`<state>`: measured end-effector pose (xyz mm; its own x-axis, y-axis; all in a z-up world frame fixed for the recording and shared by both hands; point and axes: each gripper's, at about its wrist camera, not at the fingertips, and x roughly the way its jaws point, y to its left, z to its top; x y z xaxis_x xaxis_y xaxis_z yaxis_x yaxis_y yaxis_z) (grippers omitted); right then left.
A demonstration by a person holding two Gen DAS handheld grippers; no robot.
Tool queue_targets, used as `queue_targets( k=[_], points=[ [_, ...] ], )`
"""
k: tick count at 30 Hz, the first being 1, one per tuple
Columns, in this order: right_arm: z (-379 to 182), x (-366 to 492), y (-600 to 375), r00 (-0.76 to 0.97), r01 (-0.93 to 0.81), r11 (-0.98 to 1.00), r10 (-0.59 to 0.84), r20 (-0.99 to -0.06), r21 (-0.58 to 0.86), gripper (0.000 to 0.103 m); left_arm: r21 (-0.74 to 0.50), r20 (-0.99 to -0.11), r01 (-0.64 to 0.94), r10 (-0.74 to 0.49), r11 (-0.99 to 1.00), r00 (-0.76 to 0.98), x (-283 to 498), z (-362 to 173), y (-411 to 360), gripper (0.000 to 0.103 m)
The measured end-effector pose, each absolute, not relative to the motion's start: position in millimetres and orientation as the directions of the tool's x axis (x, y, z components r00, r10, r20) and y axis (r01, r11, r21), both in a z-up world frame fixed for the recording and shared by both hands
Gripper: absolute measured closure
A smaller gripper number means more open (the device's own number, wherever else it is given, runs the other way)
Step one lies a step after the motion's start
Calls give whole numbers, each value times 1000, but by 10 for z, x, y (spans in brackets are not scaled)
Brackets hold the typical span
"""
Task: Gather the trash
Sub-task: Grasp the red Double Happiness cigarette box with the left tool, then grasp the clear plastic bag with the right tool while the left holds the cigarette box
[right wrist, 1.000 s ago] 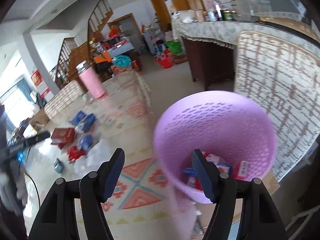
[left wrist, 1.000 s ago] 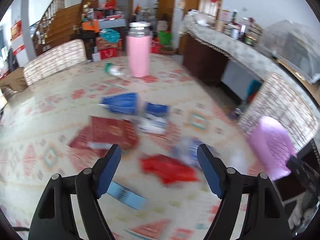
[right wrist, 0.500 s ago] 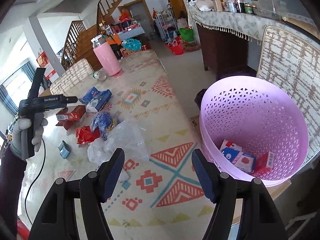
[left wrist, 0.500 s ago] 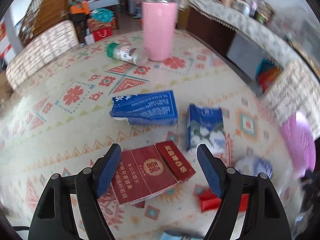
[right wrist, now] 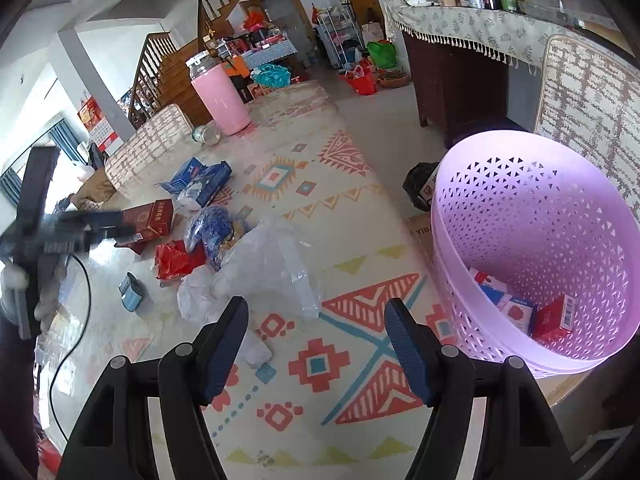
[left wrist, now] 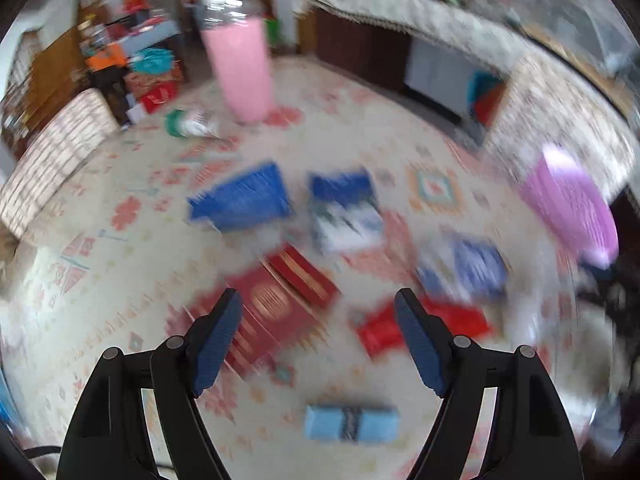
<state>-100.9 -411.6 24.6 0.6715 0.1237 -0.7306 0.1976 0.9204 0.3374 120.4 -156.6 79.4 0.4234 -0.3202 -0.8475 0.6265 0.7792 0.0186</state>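
Left gripper point(left wrist: 318, 316) jaws open, empty, over red box point(left wrist: 276, 300) mid-table. Go down straight, pinch sides. Right gripper point(right wrist: 316, 328) open, empty.

basket point(right wrist: 540, 216): lilac plastic, perforated, slightly glossy
desk cover point(right wrist: 344, 344): smooth patterned sheet, faint sheen
bag point(right wrist: 264, 264): thin clear plastic, crinkled
red box point(right wrist: 150, 220): glossy printed card
tumbler point(right wrist: 220, 98): smooth pink body, clear lid
right hand-held gripper point(right wrist: 316, 334): matt black plastic, ribbed blue pads
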Motion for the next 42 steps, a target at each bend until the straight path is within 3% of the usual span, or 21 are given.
queue_targets(
  k=[6,13,23,24,25,26,36,42],
  points=[
    [205,-978,-4134,661,210,916,124,-740,342,28,-75,-884,489,-284,869,370,1792,569,-1431,25],
    [172,-969,-4162,663,205,912,137,-736,355,28,-183,-900,571,-370,801,230,1423,506,-1291,25],
    [157,-921,-4008,663,159,913,183,-726,375,26,13,-900,576,-241,818,363,1080,238,-1340,25],
    [164,-913,-3994,664,153,914,186,-724,375,26,30,-899,572,-228,820,374,1058,226,-1332,26],
    [167,-906,-3980,664,149,915,188,-724,375,26,56,-894,562,-209,825,396,1021,210,-1331,34],
    [171,-893,-3966,664,147,916,189,-723,374,26,46,-889,559,-222,828,401,1005,220,-1337,48],
    [149,-567,-3623,642,86,928,228,-732,363,21,-35,-814,461,-293,887,501,565,536,-995,48],
    [132,-417,-3476,658,99,938,188,-729,331,12,-54,-777,434,-311,899,547,187,675,-796,48]
  ],
)
